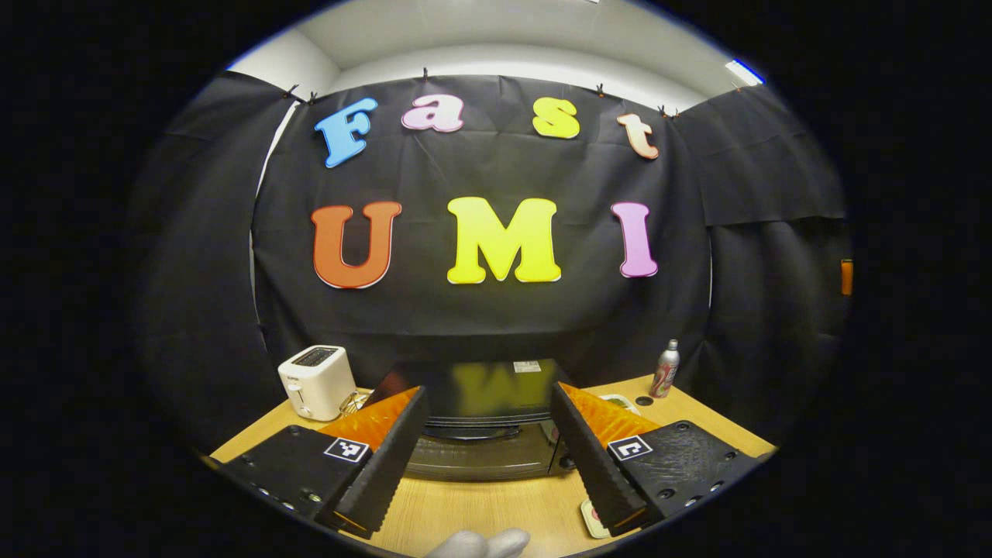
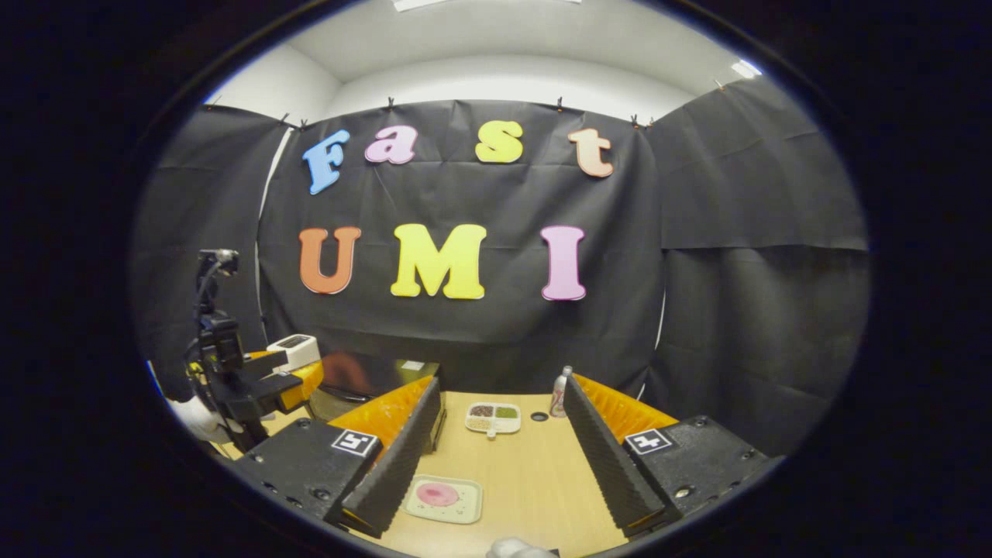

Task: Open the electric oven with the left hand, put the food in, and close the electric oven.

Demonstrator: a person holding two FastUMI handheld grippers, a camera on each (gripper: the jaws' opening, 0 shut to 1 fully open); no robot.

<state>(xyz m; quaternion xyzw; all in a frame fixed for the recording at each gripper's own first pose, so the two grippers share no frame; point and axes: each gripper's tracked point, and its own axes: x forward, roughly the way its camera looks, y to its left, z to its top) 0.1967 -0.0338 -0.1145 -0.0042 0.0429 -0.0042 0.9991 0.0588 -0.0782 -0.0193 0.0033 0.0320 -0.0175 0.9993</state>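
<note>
Oven: my black glossy electric oven (image 1: pixel 484 418) sits shut, mid-desk by the back edge.
Food: pink food on a pale square plate (image 2: pixel 442 497) near the front edge.
Left gripper (image 1: pixel 488 465): spread wide, holding nothing.
Right gripper (image 2: pixel 496 473): wide too, holding nothing.

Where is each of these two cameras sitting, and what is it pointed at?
Left gripper view: rides on the left hand-held gripper, facing the closed oven across the table; its own open fingers show below.
Right gripper view: rides on the right hand-held gripper, facing two plates of food; the left hand-held gripper appears at its left.
Shared: toaster, bottle, oven, table.
</note>
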